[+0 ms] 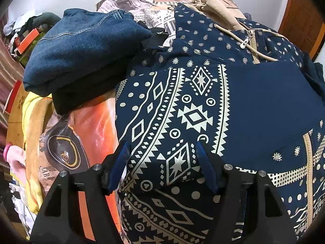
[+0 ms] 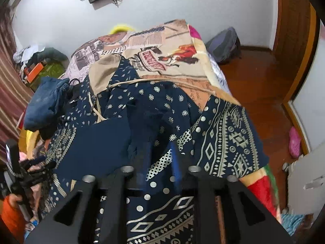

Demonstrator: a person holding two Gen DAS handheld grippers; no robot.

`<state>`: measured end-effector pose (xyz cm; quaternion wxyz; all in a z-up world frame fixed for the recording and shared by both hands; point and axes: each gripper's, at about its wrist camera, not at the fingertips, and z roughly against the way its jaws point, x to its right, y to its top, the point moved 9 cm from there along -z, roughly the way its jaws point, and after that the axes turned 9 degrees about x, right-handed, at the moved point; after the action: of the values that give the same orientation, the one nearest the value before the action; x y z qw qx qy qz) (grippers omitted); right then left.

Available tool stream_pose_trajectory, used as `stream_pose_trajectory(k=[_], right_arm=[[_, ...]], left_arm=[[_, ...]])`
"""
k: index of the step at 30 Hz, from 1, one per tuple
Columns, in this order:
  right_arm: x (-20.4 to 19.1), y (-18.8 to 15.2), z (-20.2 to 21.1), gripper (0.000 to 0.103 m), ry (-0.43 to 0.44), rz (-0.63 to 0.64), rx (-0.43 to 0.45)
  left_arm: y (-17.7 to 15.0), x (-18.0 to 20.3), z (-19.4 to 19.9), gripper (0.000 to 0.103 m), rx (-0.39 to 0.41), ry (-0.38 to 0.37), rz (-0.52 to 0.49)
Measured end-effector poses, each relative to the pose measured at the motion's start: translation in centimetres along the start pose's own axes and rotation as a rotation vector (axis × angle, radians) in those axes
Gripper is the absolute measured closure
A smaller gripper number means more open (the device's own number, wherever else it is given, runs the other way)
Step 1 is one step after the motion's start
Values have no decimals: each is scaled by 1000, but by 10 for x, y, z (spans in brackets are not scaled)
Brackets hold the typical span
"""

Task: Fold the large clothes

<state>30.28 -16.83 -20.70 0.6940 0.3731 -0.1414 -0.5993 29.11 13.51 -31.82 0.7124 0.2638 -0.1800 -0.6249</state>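
Note:
A navy zip hoodie (image 1: 203, 105) with cream geometric print and a beige-lined hood lies on the bed; it also shows in the right wrist view (image 2: 113, 142). Its left sleeve is folded across the chest. My left gripper (image 1: 162, 148) is open, its blue fingers (image 1: 119, 162) straddling the sleeve's cuff end just above the cloth. My right gripper (image 2: 158, 154) hovers low over the hoodie's middle, its fingers apart with cloth between them; grip cannot be told. The other patterned sleeve (image 2: 227, 142) is spread out to the right.
Folded blue jeans (image 1: 81, 48) sit on a dark garment at the hoodie's left, also in the right wrist view (image 2: 44, 103). A printed blanket (image 2: 168, 57) covers the bed. A backpack (image 2: 223, 44) lies on the wooden floor (image 2: 260, 85). Clutter (image 1: 26, 40) lies left.

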Motion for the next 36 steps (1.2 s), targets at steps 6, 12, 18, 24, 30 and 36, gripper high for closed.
stream_pose_trajectory(k=[6, 12, 18, 24, 30, 36], right_arm=[[4, 4, -33, 53, 37, -108, -29], [-6, 9, -50, 92, 81, -107, -35], [-5, 18, -23, 95, 76, -91, 76], [14, 10, -6, 95, 18, -82, 78], [17, -19, -6, 95, -42, 44, 16], [22, -32, 1, 92, -18, 57, -26]], left_arm=[[-2, -2, 2, 34, 9, 4, 18], [-4, -4, 3, 31, 21, 6, 20], [-4, -5, 2, 29, 23, -1, 30], [-4, -6, 1, 27, 23, 2, 33], [-5, -7, 1, 27, 15, 5, 36], [0, -8, -1, 27, -37, -1, 60]])
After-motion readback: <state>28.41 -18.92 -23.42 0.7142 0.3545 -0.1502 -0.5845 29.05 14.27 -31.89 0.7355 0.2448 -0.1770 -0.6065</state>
